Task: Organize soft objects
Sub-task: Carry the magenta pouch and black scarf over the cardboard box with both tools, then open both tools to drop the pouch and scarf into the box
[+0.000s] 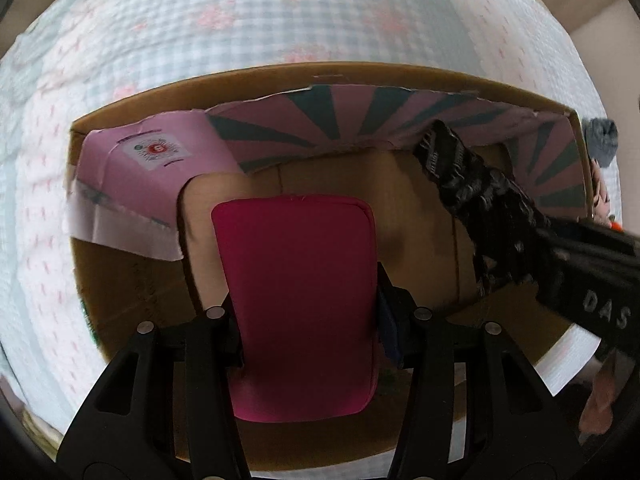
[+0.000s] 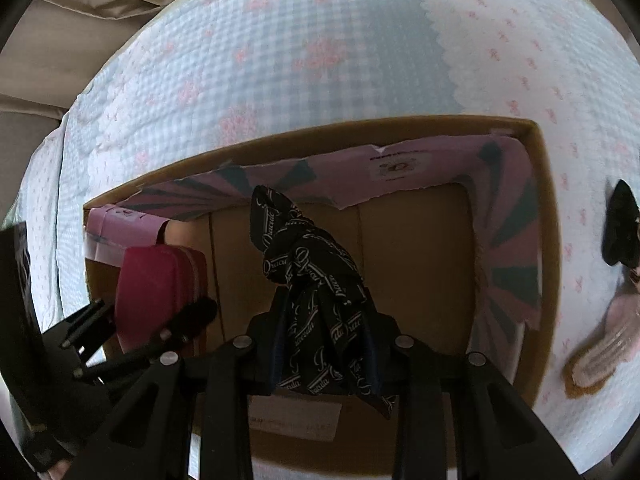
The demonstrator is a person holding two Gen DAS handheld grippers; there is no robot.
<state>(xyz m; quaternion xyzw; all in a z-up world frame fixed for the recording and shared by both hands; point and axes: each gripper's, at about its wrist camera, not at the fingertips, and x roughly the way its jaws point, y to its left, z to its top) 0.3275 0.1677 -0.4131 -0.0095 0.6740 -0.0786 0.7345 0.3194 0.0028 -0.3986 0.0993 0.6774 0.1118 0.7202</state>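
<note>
Hidden: box (image 1: 400,76) floor partly covered, items at bed's right edge blurred | left claw (image 1: 308,304) gripped pink pouch (image 1: 296,280) above box's left side | right claw (image 2: 324,344) pinched black printed cloth (image 2: 316,280) over box middle

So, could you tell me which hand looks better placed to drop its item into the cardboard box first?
Probably the left: its gripper holds the pink pouch over the cardboard box floor, while the black printed cloth dangles from the right gripper.
</note>
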